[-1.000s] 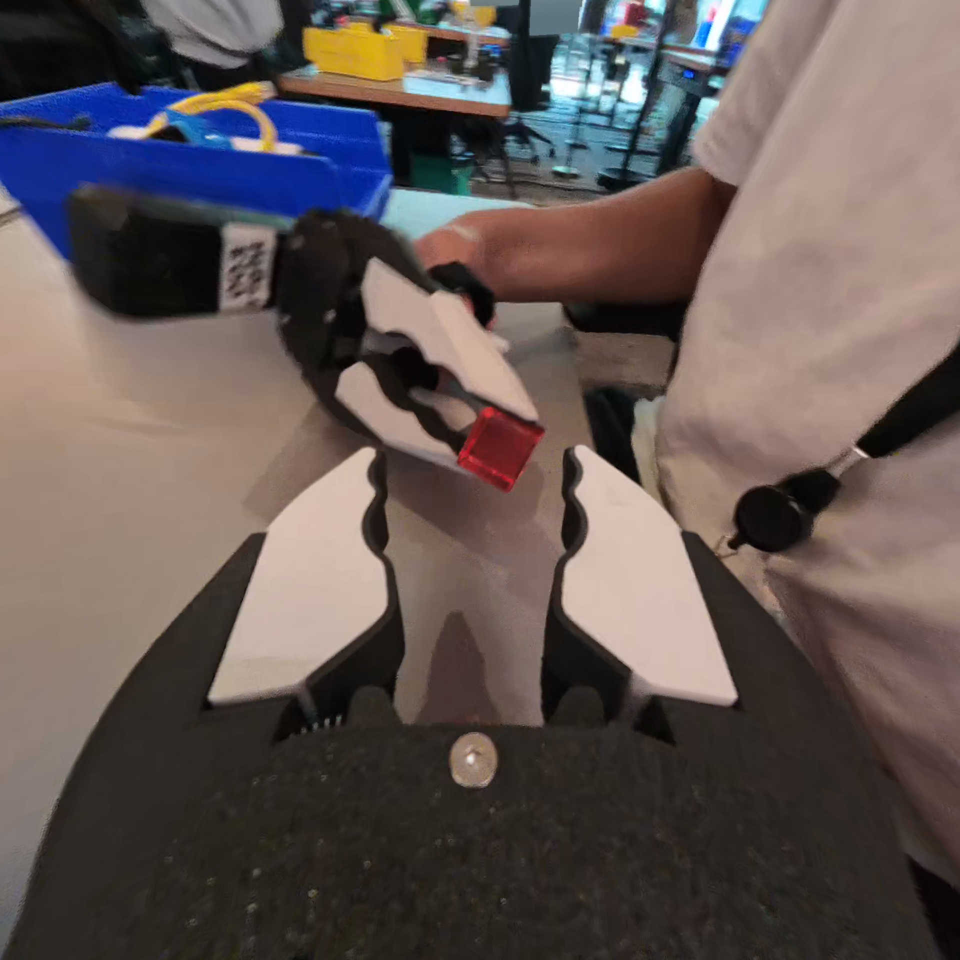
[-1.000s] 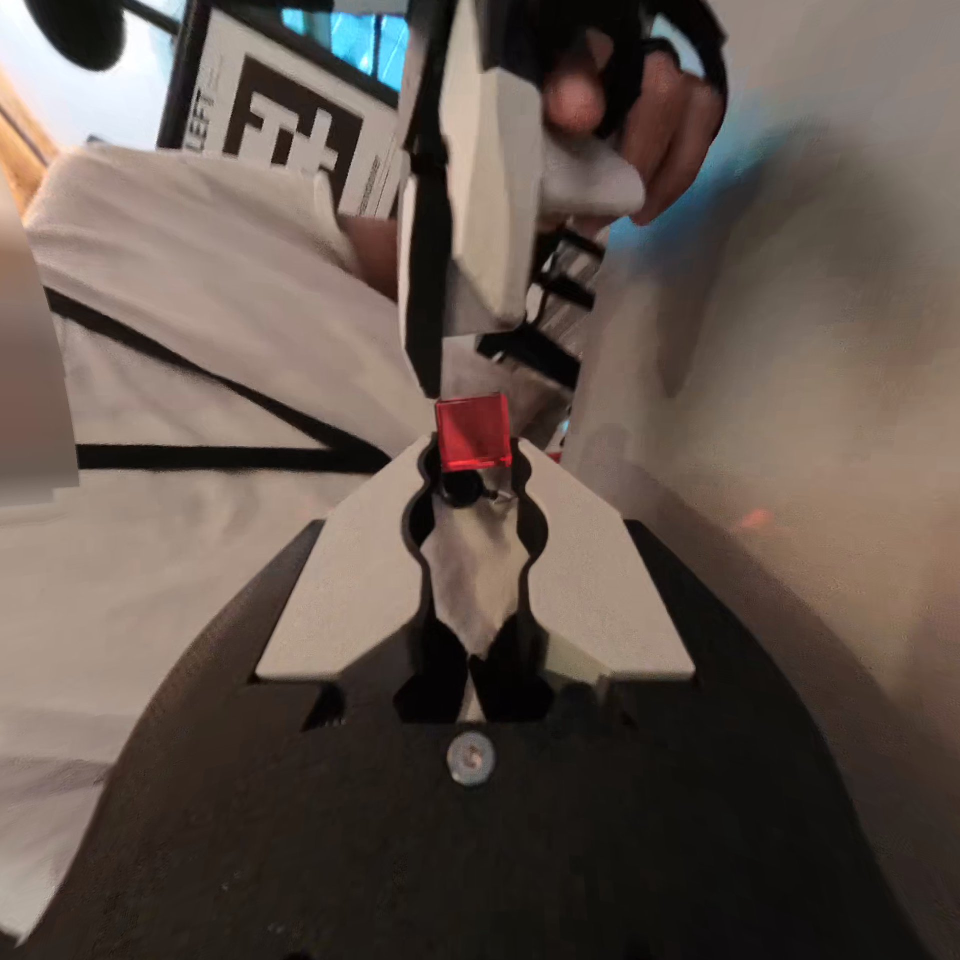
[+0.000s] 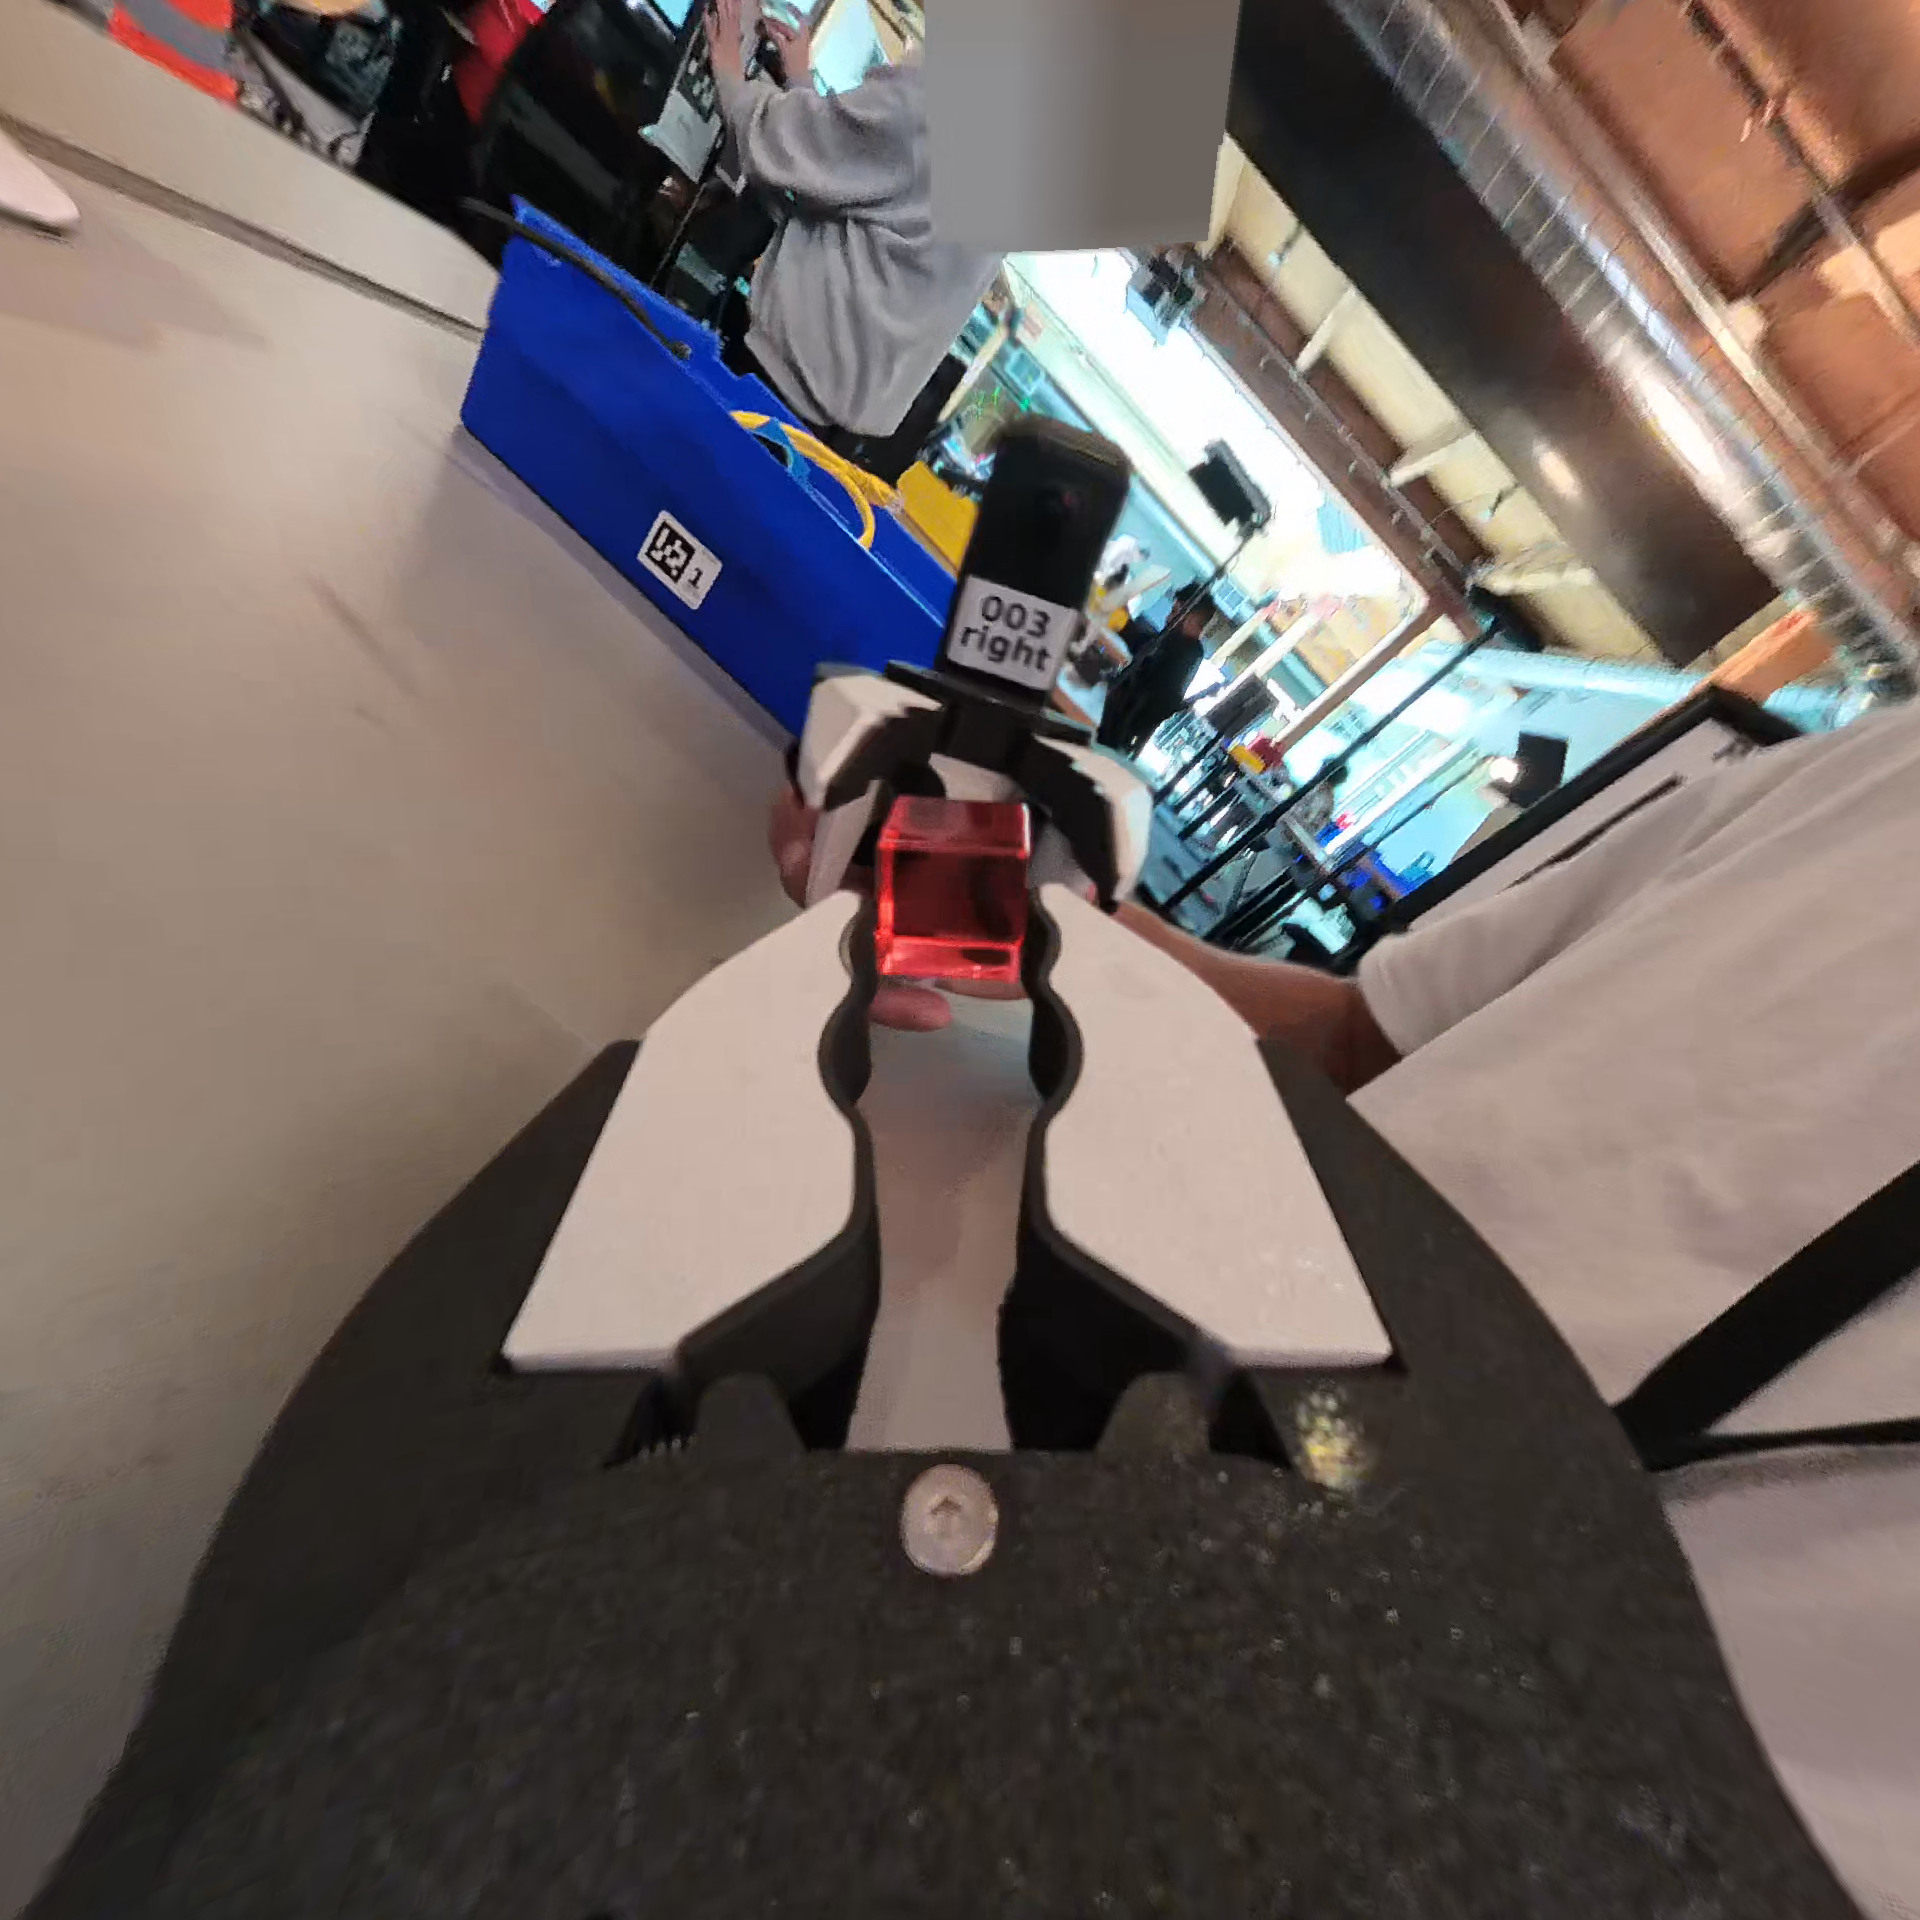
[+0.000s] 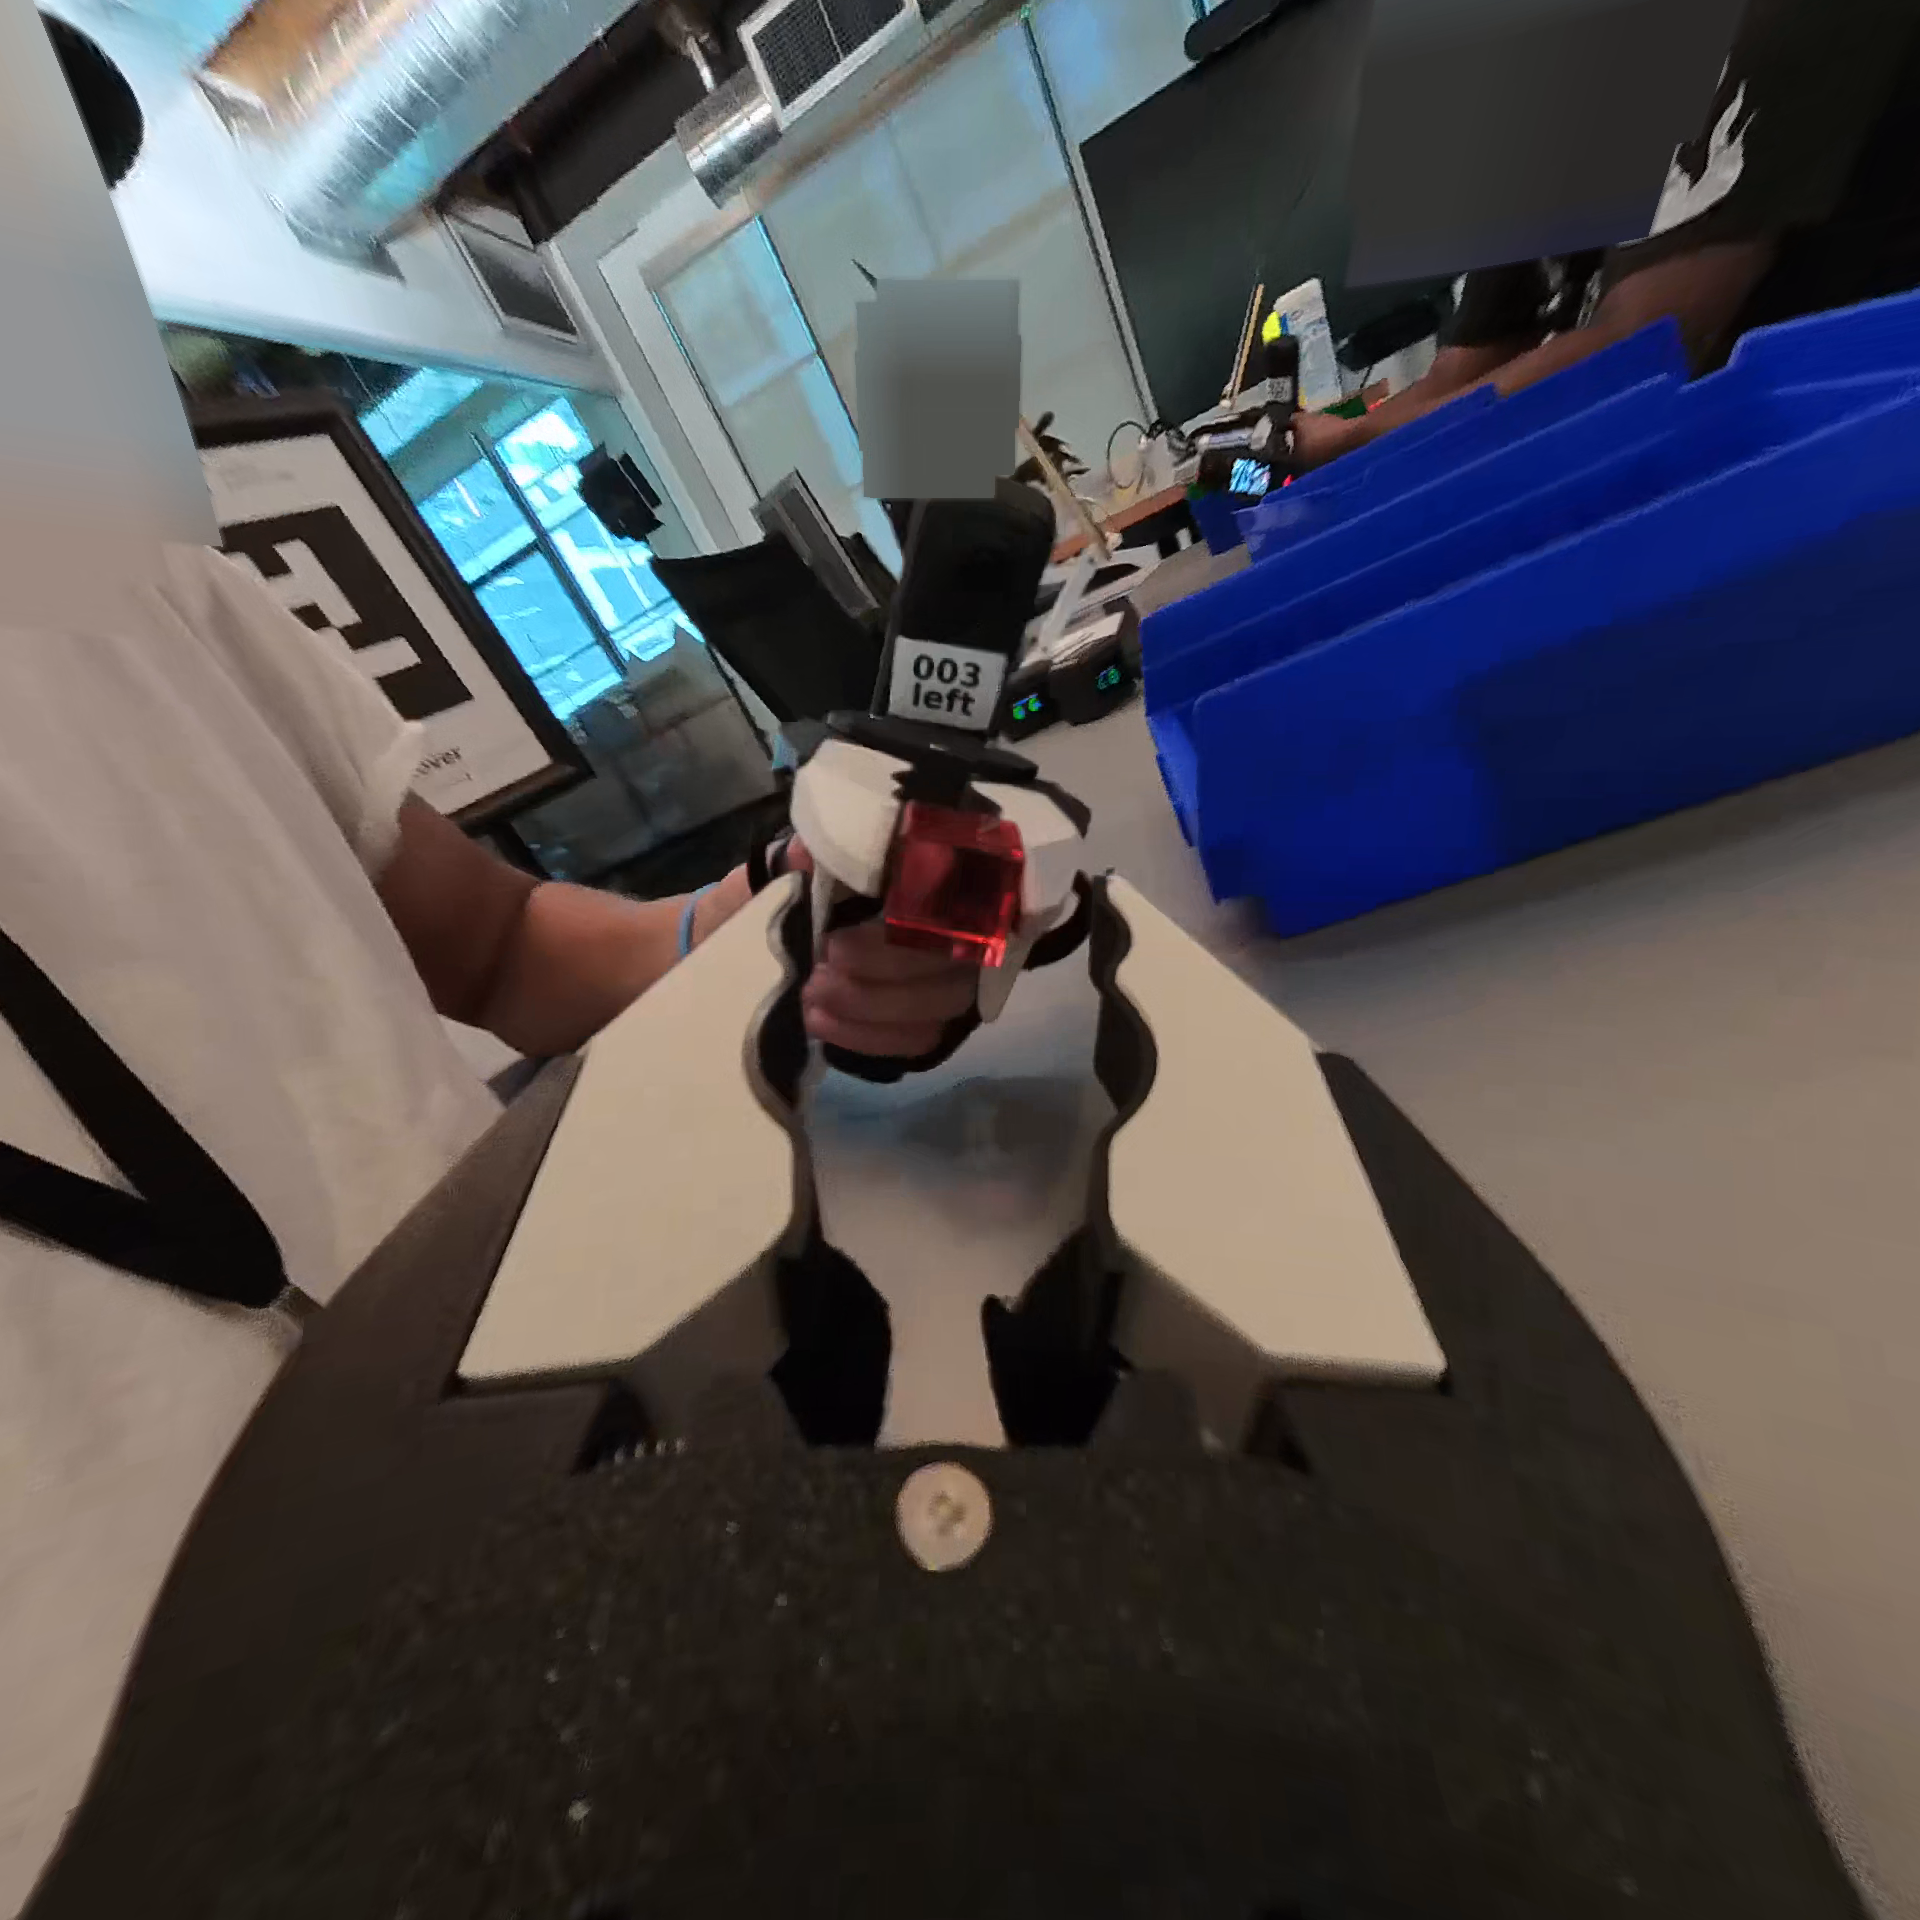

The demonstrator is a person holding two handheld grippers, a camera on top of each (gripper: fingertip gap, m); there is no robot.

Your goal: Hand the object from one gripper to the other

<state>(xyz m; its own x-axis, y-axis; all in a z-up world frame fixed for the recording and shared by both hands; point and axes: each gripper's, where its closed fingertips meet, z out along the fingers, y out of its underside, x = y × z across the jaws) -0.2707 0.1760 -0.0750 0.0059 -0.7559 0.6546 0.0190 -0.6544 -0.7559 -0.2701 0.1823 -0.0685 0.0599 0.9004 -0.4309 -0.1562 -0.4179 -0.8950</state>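
A clear red cube (image 3: pixel 951 894) is pinched between the tips of my left gripper (image 3: pixel 945 920), which is shut on it above the grey table (image 3: pixel 260 727). My right gripper (image 3: pixel 966 821) faces it head-on just beyond the cube, its white fingers spread apart on either side. In the right wrist view my right gripper (image 4: pixel 945 904) is open wide, and the cube (image 4: pixel 951 883) sits in the left gripper (image 4: pixel 940 857) just past my fingertips, not touched by them.
A blue bin (image 3: pixel 623 416) with yellow cable stands on the table behind the grippers; blue bins (image 4: pixel 1558 675) also show at the right of the right wrist view. The holder's white shirt (image 3: pixel 1558 987) is close beside the grippers. Other people stand farther off. The grippers are tip to tip, or close to it.
The cube was in my right gripper with the left open. Now the left is shut on it and the right has opened. Both grippers have turned to face each other.
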